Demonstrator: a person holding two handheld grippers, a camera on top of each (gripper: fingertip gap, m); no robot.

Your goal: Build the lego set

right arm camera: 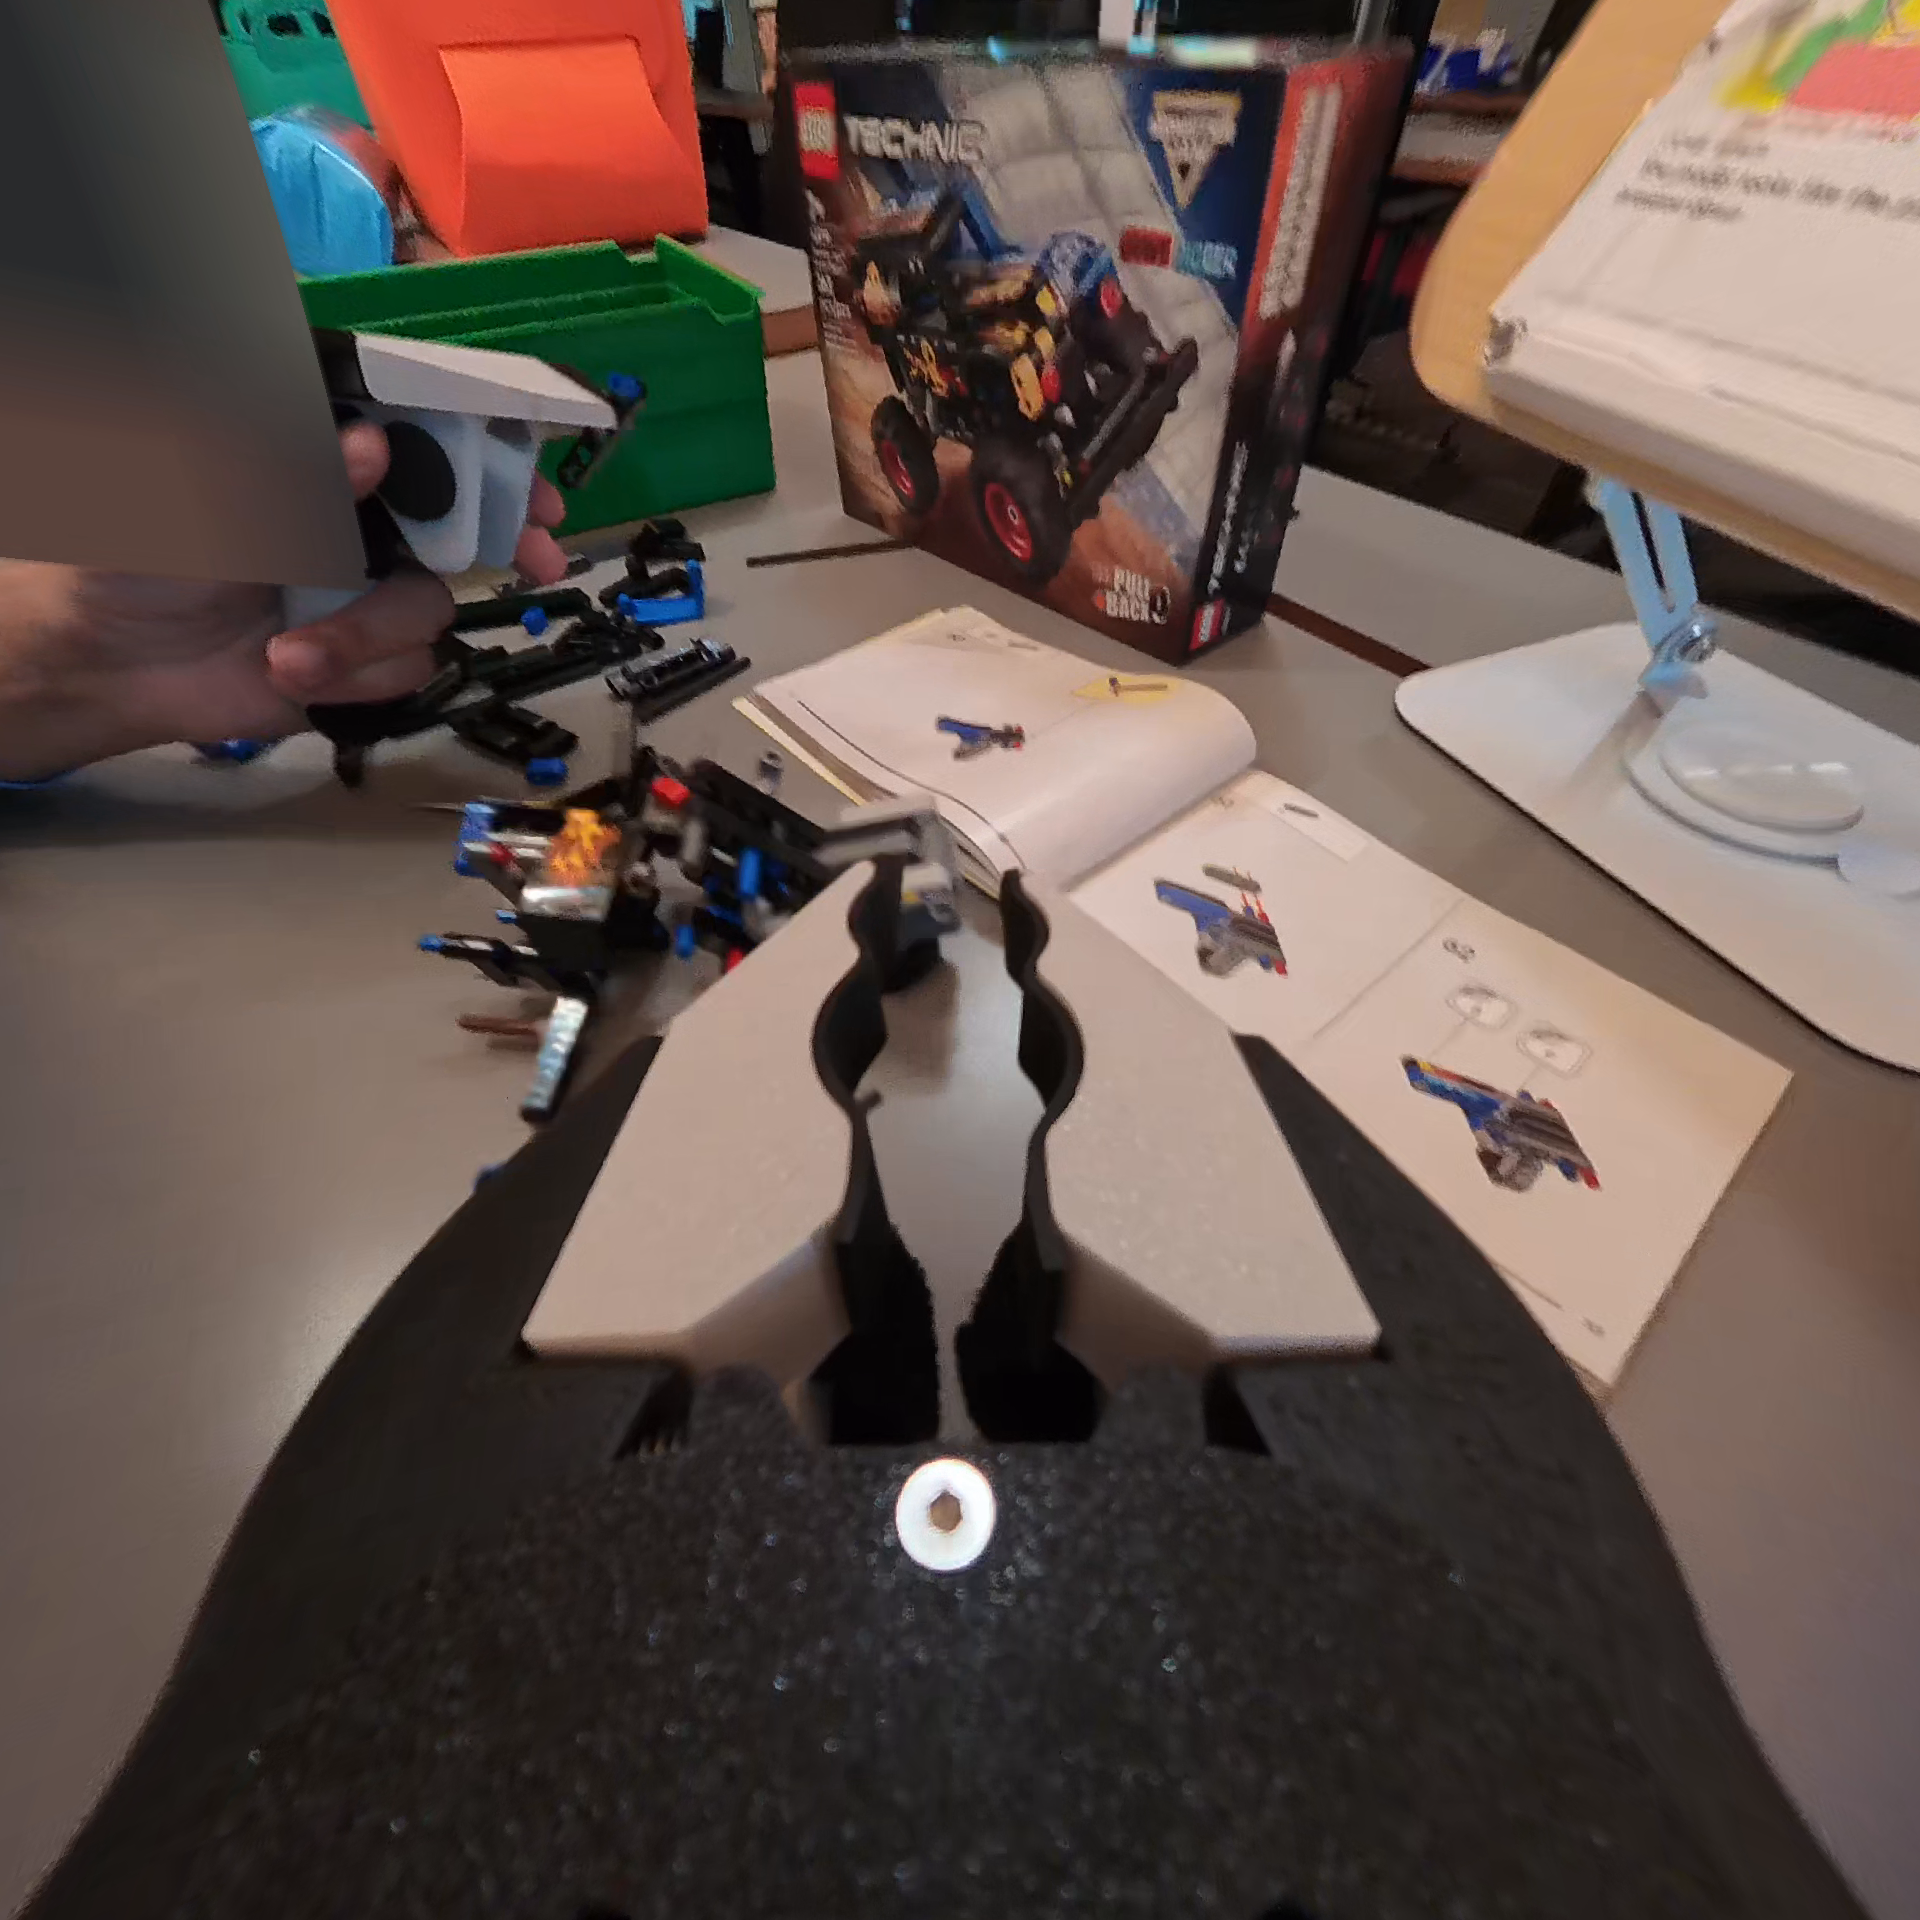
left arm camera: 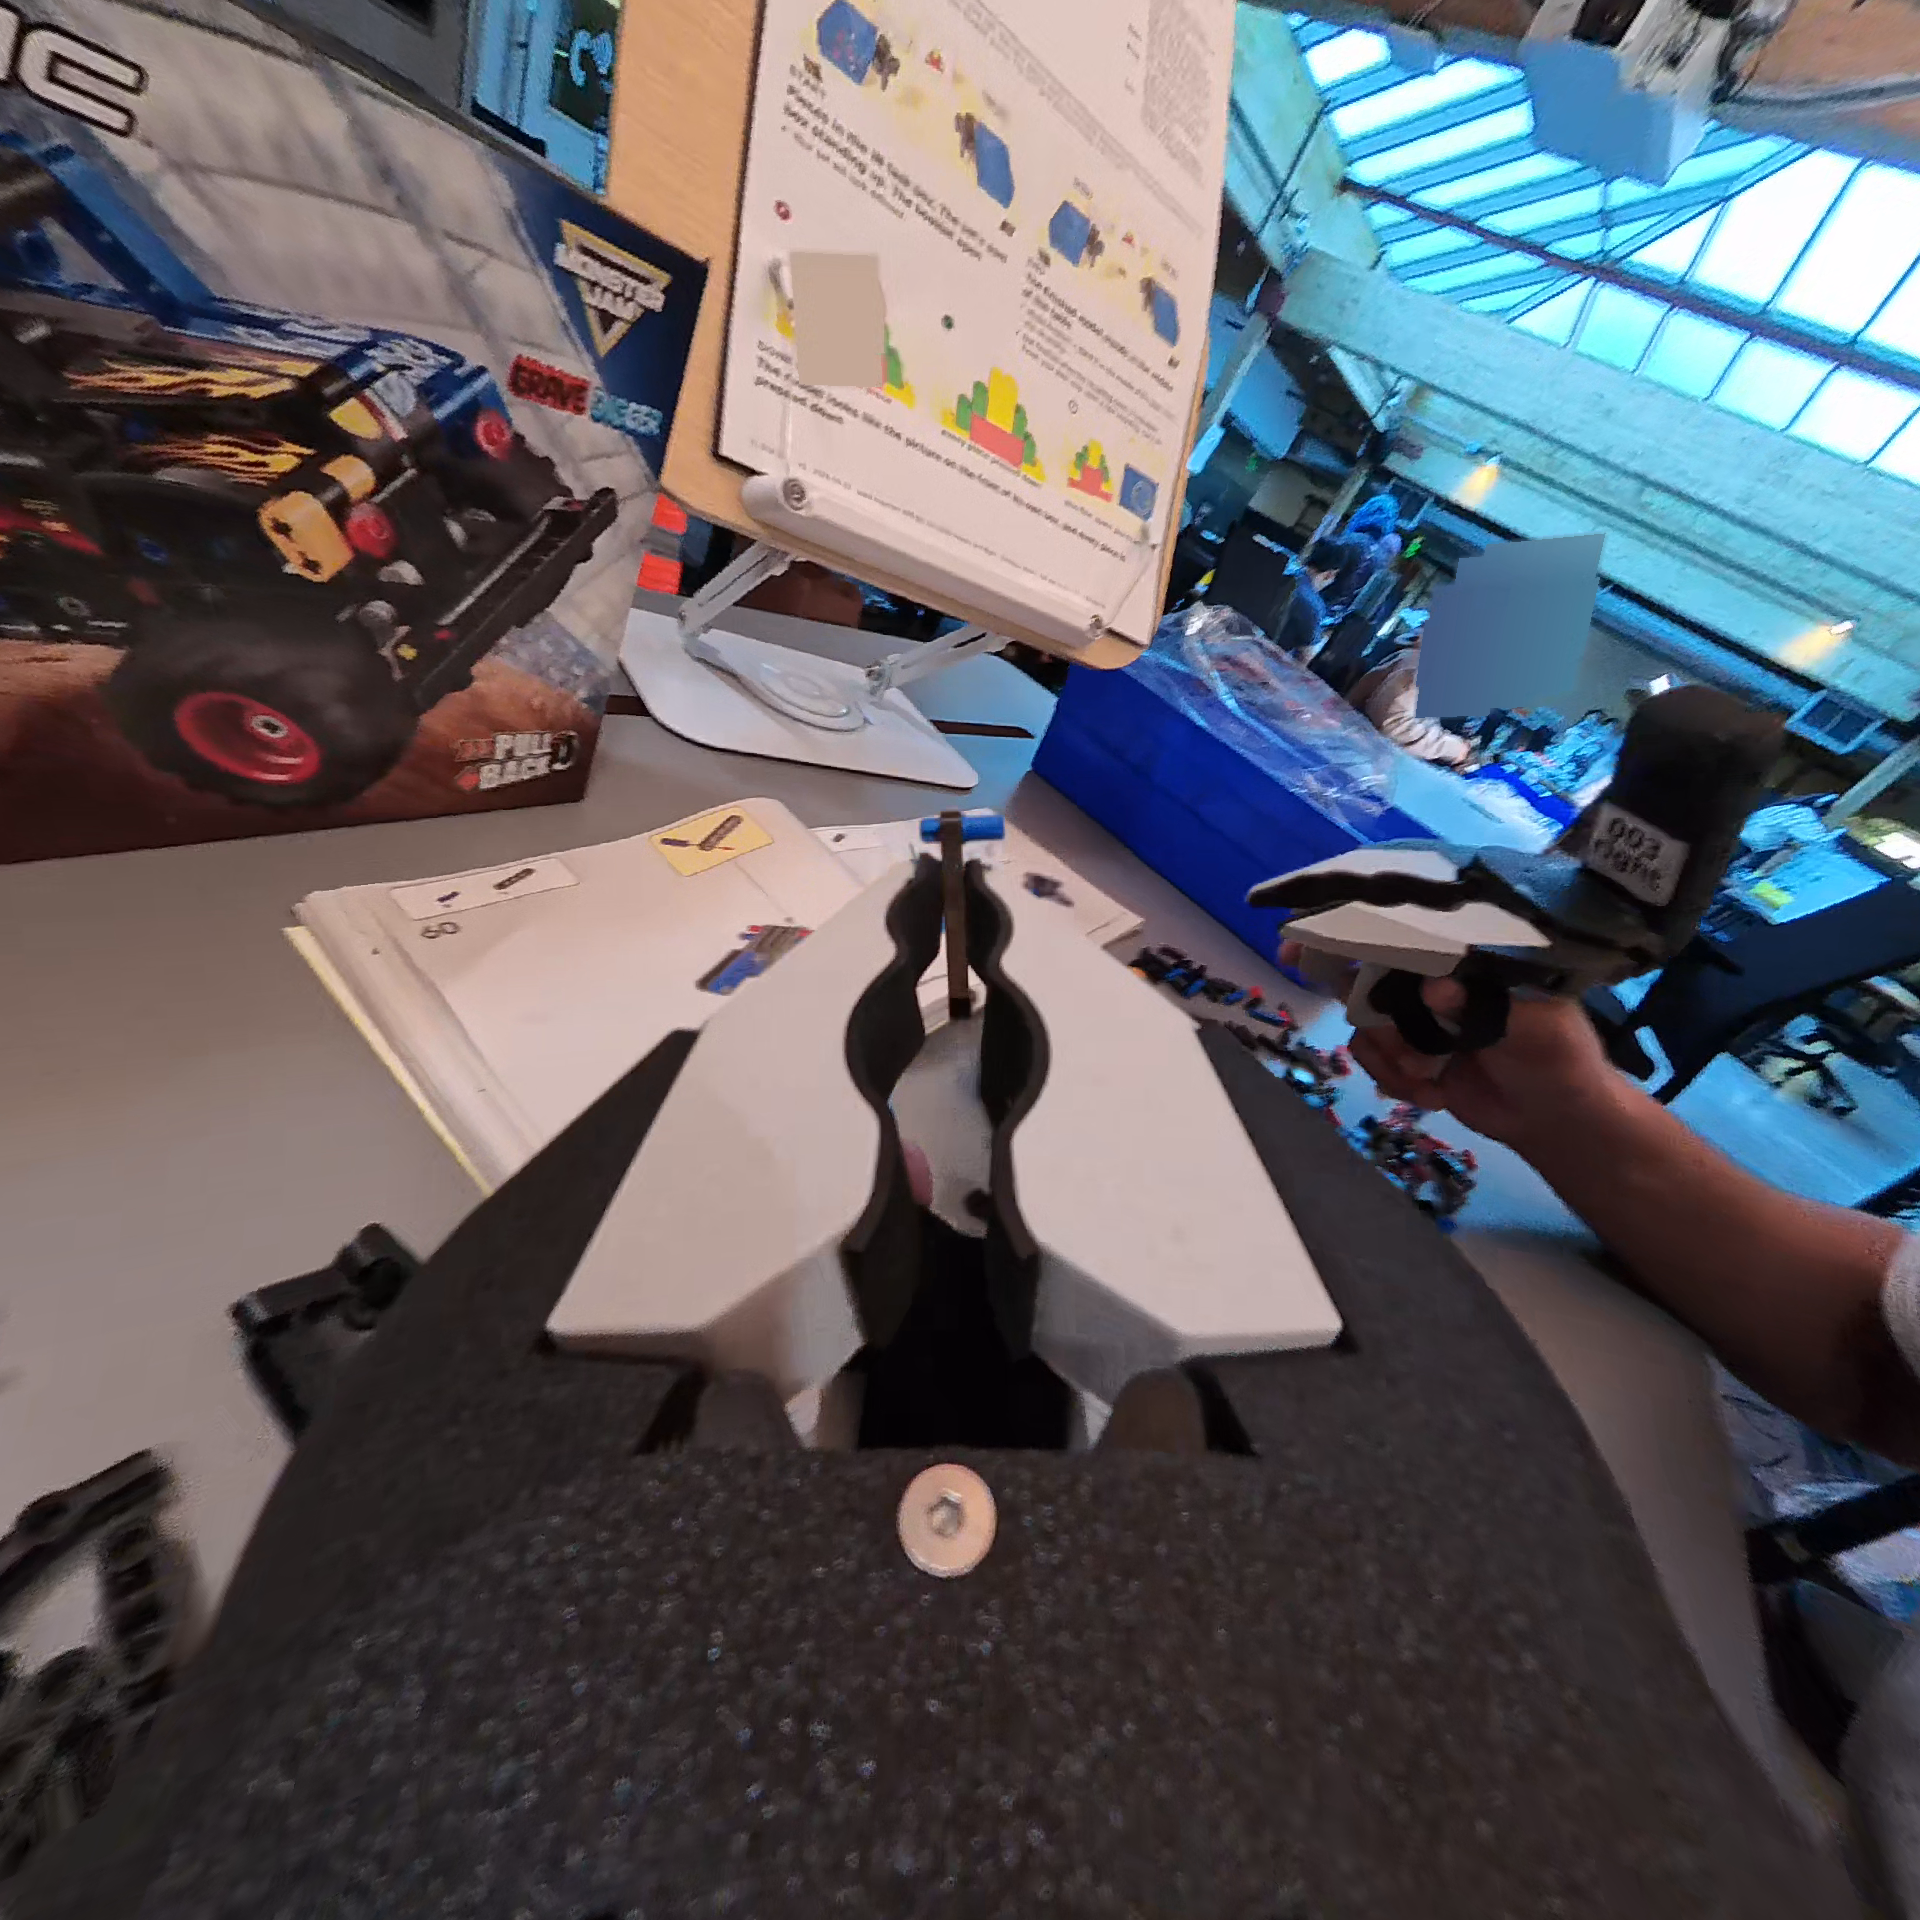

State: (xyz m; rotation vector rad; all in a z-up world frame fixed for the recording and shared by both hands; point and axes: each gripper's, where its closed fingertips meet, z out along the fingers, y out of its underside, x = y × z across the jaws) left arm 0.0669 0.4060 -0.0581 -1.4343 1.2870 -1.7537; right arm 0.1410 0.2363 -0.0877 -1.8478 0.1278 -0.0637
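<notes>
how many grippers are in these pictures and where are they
2. The left gripper is raised above the open instruction booklet, clamping a thin dark lego piece with a blue pin. The right gripper, jaws open, points at the partly built model.

Set box: the big carton standing on the bench carries a brand logo, a product-line name, a shield-shaped emblem, a two-colour title and a small badge low on its front, all legible from my side; I'm not reading them out.
Box side panel: in my right wrist view, more print runs down the red edge of the carton.
Sheet on the stand: the white page has paragraphs beside coloured brick drawings, too blurred to read.
Booklet: the open pages show small step numbers.
Tag: a white label sits on my right hand-held gripper, printed with digits and a word.
</notes>
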